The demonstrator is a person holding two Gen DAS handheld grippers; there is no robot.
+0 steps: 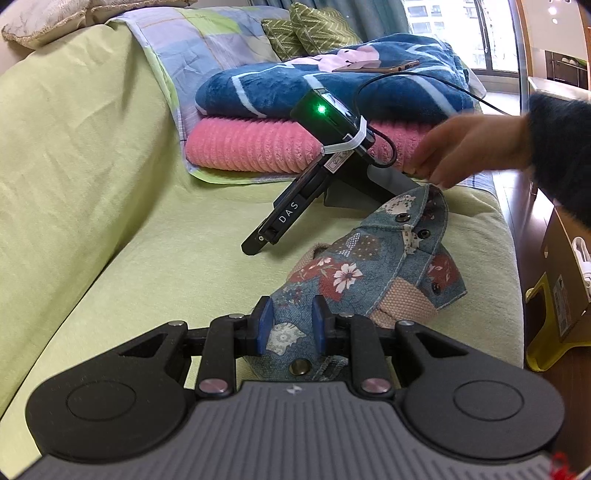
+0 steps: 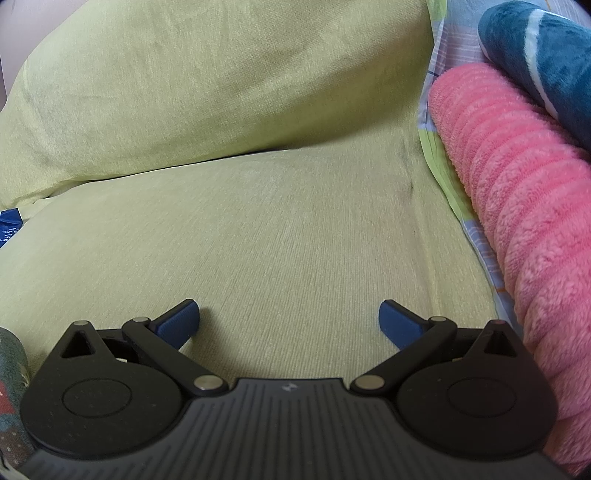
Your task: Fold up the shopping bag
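Left gripper (image 1: 291, 325) angled down, pads clamping floral denim shopping bag (image 1: 369, 273); right gripper (image 2: 289, 319) spread wide over ribbed sofa (image 2: 295, 221)

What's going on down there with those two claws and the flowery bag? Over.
Left gripper clamped on floral bag. Right gripper open, lying on sofa. Bare hand beside it.

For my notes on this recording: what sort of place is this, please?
Most likely a living room in a flat. The work surface is a green sofa, with folded blankets stacked on the seat, cushions behind them, and a large window facing other buildings.
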